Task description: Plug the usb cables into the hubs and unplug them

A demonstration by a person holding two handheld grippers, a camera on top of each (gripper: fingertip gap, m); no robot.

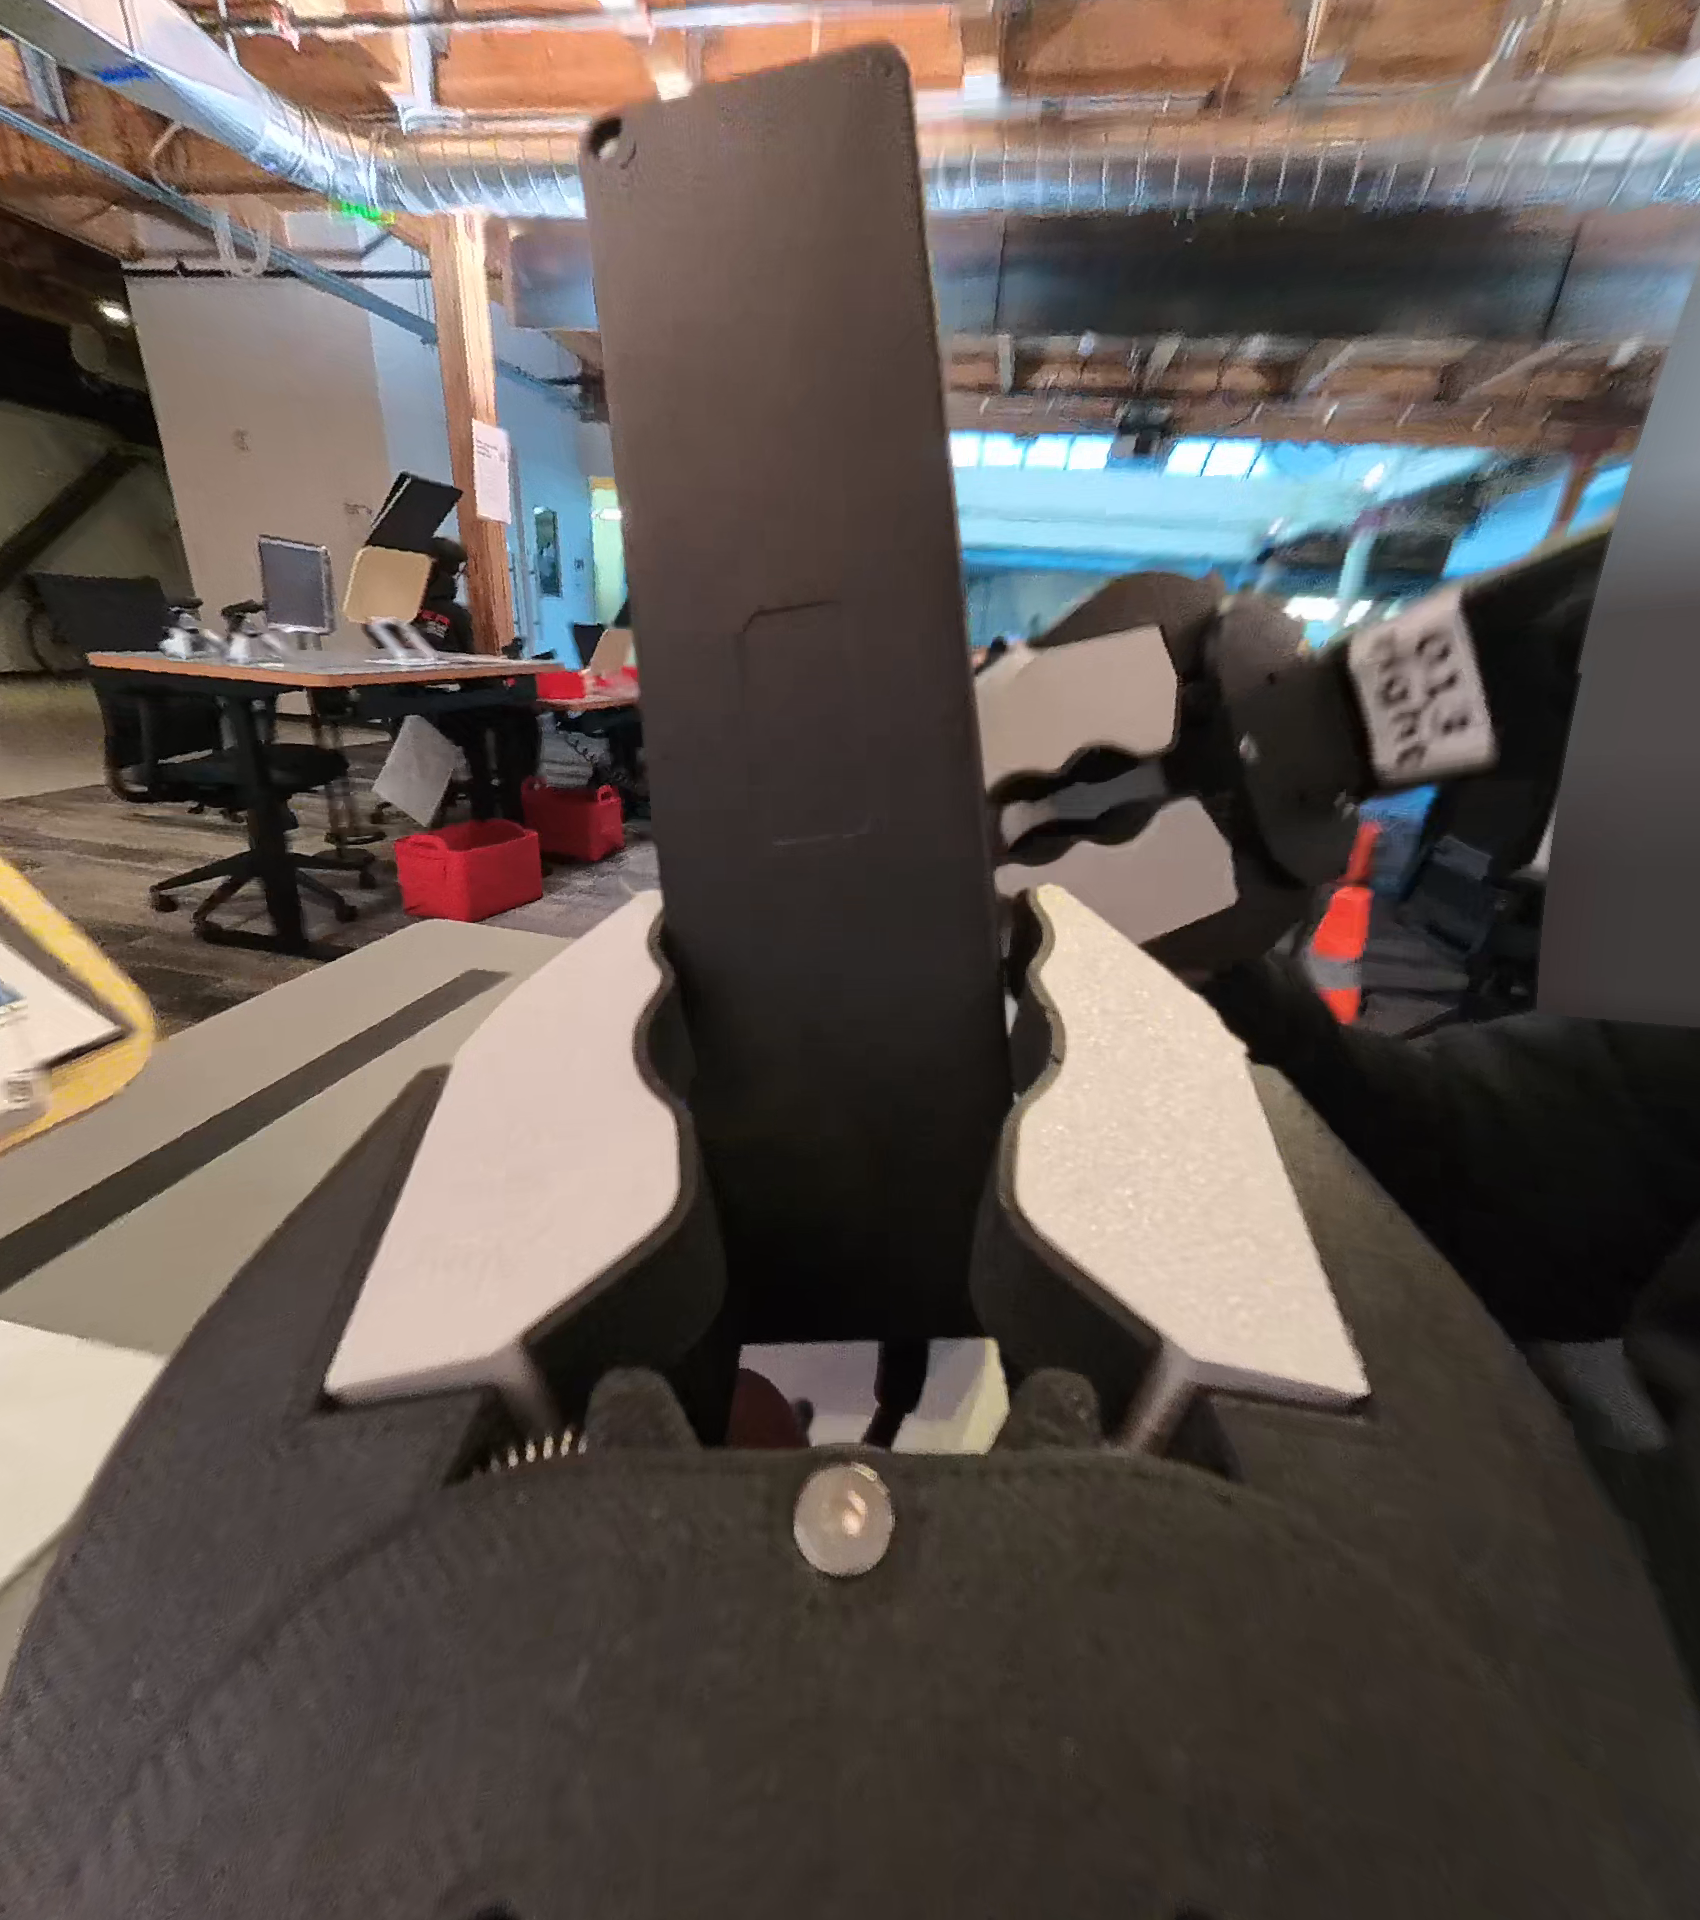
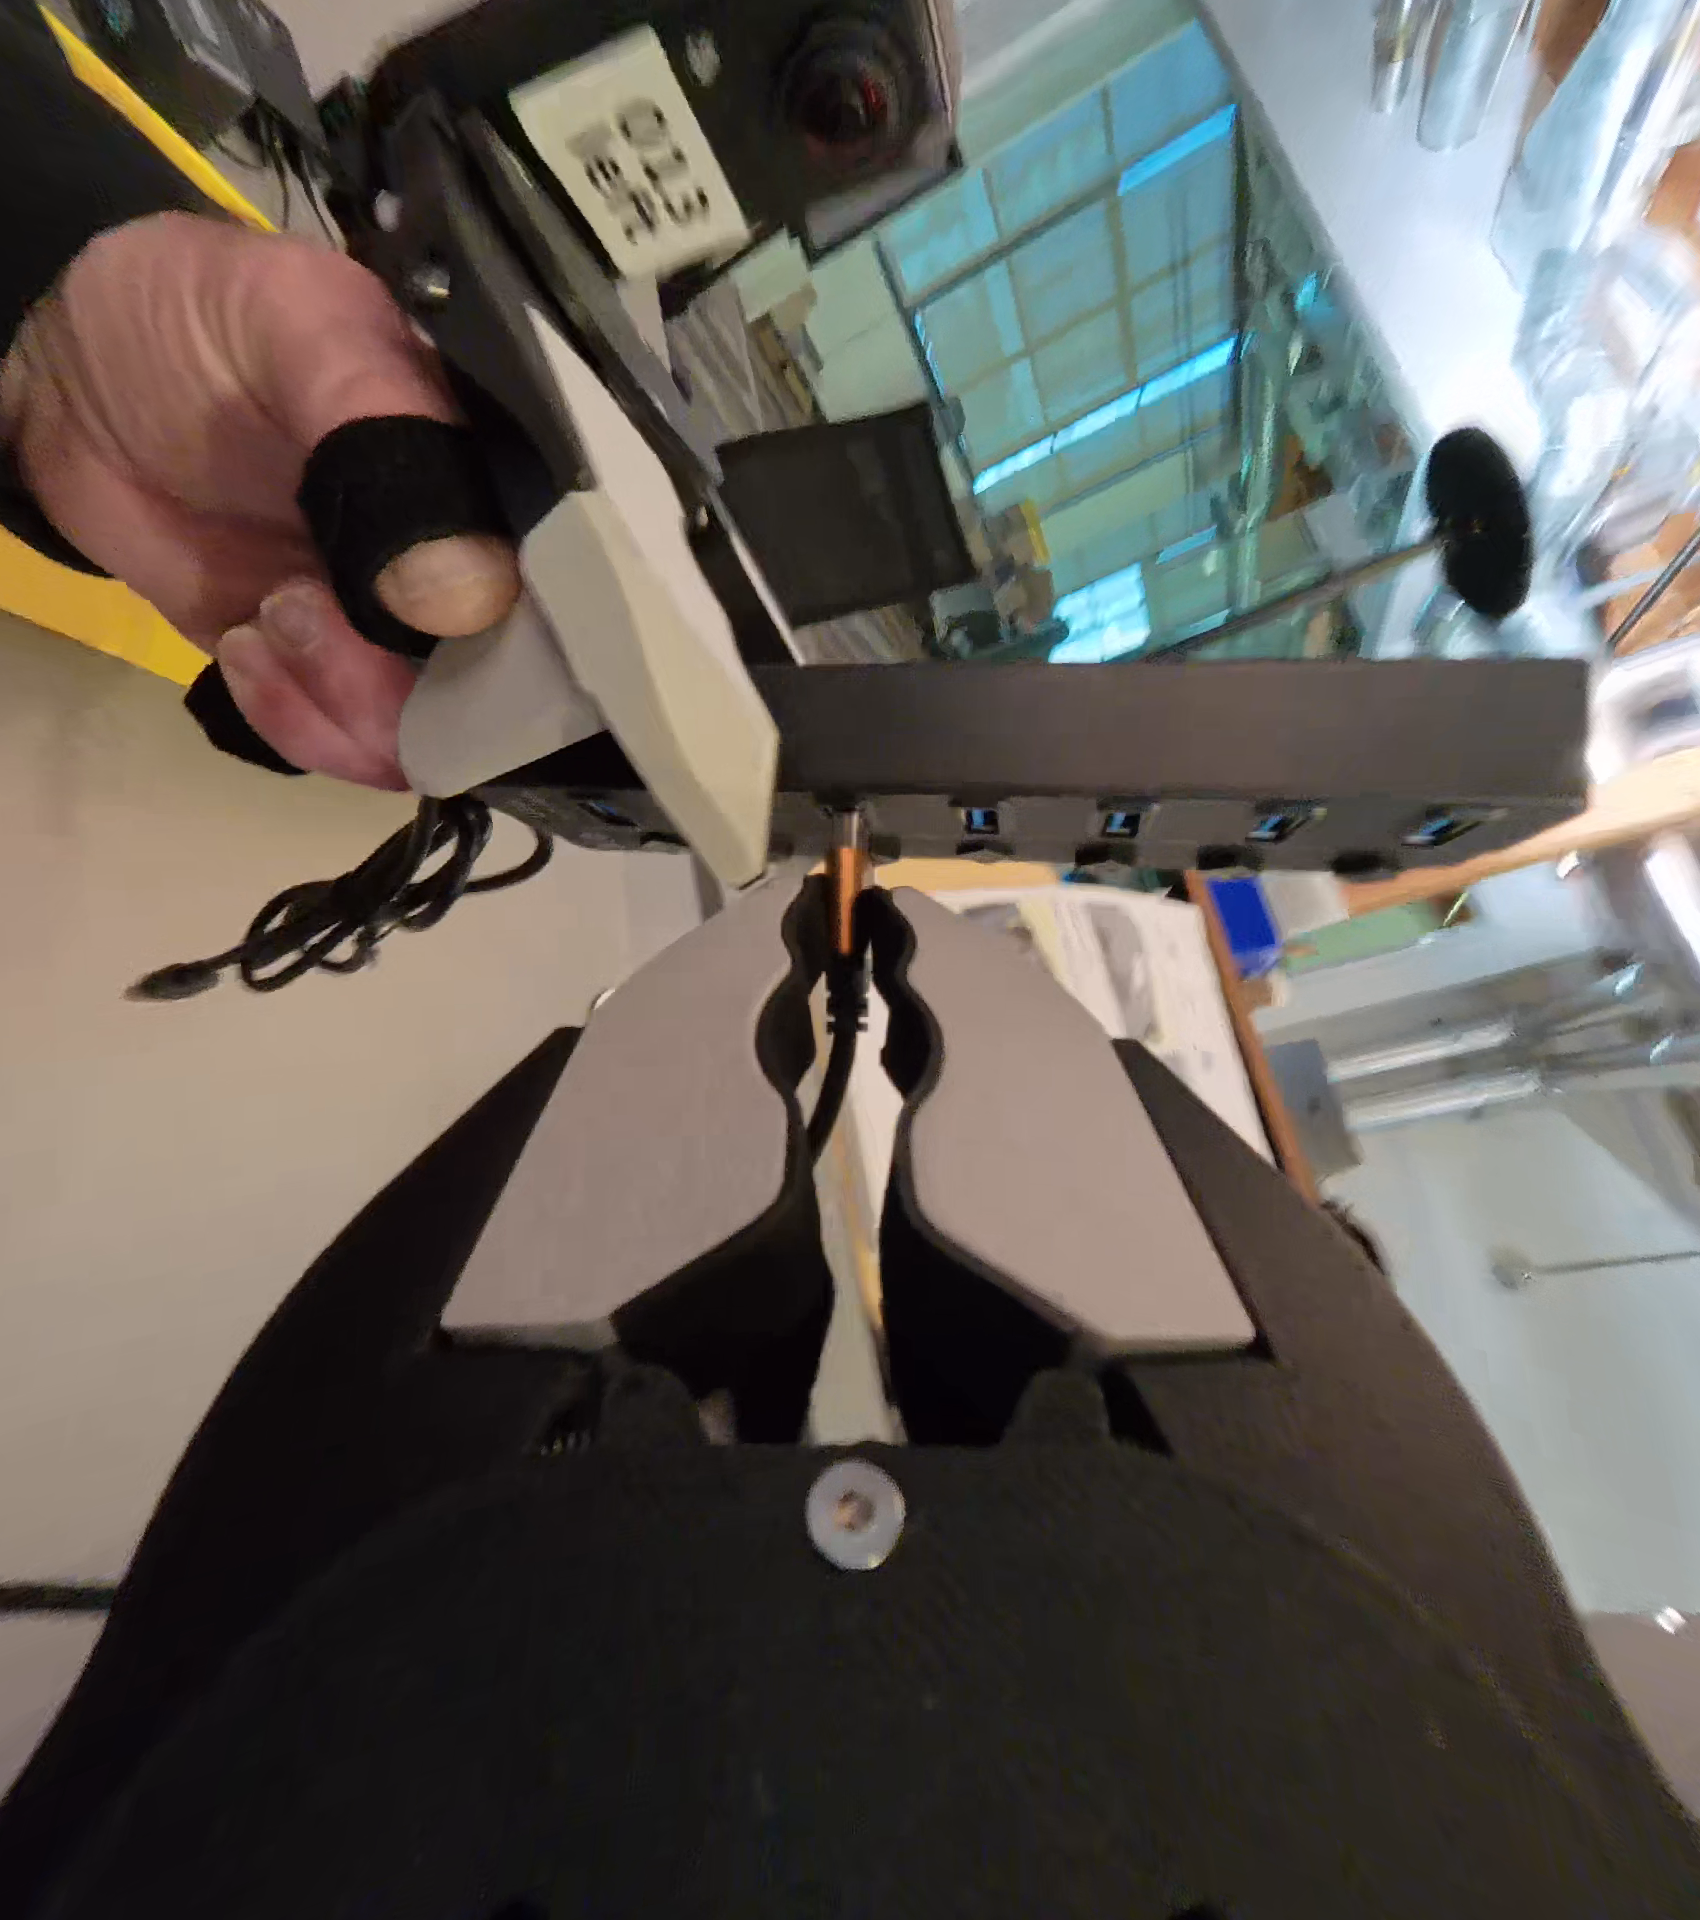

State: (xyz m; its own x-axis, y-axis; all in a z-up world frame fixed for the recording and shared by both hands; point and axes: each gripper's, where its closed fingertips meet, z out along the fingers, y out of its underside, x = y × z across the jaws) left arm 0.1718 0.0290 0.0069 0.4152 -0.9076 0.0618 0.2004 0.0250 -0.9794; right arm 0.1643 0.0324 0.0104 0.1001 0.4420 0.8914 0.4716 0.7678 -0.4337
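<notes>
- The tabletop, pale and bare, is lying behind the work, with a yellow-edged board at its side.
- The hub is being held up in the air, well above the tabletop; it is a long, flat, black bar with rounded corners, and one narrow edge is carrying a row of blue-tongued ports.
- The left hand-held gripper is clamping across the hub's width near one end, its grey fingers pressing both long edges. A hand is gripping it.
- The right hand-held gripper is closing on the plug, right at the port edge and just beside the left fingers, so room there is tight; the ports farther along are standing free.
- The plug, orange-brown with a metal tip, is sitting at a port; how deep, I cannot tell.
- Its black cable is running back between the right fingers.
- The hub's own thin lead is dangling in a loose tangle.
</notes>
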